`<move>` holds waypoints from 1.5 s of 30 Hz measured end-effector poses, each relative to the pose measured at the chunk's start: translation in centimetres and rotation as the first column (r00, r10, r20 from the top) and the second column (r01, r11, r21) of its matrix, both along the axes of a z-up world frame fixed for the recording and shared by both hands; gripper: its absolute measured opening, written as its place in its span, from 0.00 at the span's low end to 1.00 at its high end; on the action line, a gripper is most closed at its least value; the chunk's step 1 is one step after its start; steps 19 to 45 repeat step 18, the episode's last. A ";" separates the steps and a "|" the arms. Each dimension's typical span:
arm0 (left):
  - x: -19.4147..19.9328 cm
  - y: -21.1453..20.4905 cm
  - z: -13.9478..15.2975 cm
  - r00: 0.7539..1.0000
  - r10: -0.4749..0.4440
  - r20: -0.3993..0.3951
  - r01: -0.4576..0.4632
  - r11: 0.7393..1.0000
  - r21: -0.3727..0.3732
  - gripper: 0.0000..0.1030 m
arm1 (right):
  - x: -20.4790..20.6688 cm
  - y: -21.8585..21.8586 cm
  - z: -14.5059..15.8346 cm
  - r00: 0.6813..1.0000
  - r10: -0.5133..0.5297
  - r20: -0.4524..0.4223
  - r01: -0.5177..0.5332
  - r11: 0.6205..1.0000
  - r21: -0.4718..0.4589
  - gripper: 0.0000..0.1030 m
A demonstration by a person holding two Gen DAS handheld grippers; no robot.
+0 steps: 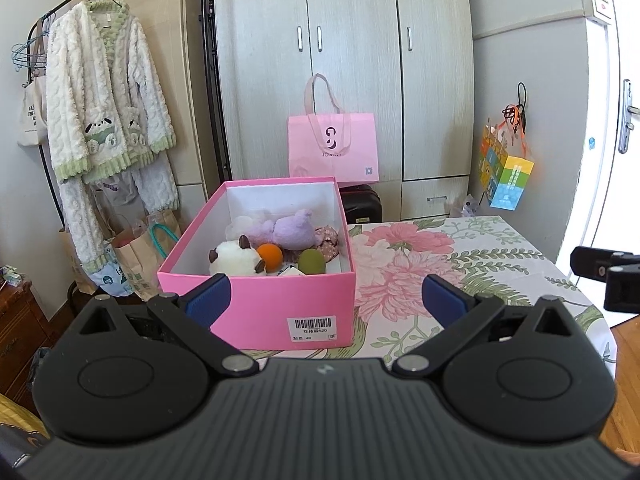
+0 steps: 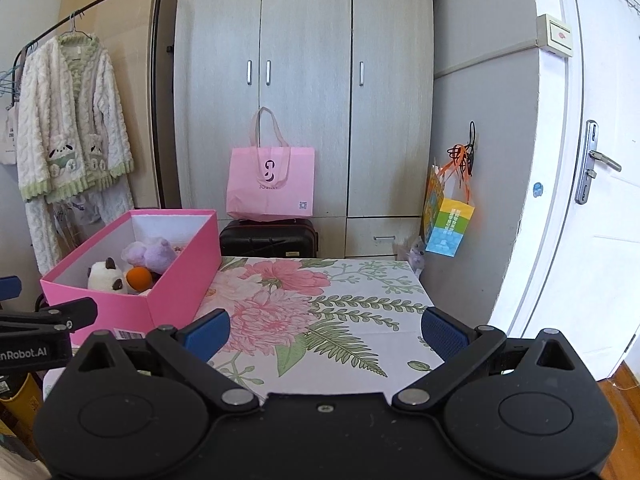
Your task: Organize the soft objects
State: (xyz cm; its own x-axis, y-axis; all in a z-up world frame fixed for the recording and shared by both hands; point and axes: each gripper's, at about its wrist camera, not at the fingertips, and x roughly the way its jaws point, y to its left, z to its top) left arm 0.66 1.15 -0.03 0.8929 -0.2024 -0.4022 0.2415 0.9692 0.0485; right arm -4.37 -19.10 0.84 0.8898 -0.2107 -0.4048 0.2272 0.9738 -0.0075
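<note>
Plush toys (image 1: 276, 246) fill the pink box (image 1: 256, 300), centre frame, barcode label (image 1: 313, 328) reading "520" and "40"; left gripper (image 1: 326, 298) and right gripper (image 2: 325, 330) both released, empty.

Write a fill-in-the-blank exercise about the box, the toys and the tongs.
1. The soft toys lie inside the ____ box.
2. The orange ball lies between the white plush and the ____ ball.
3. The left tongs and right tongs are both ____.

Missing: pink; green; open

Plush toys (image 1: 276, 246) lie heaped inside the open pink box (image 1: 260, 300).
</note>
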 end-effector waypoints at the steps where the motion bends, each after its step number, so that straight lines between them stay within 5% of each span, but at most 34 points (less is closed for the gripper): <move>1: 0.0 0.0 0.0 1.000 0.000 0.000 0.000 1.000 -0.002 1.00 | 0.0 0.0 0.0 1.000 -0.001 0.000 0.001 1.000 0.000 1.00; 45: 0.0 0.6 0.2 1.000 0.025 -0.003 -0.025 0.999 -0.034 1.00 | 0.8 -0.5 -0.7 1.000 -0.001 -0.025 0.001 1.000 0.009 1.00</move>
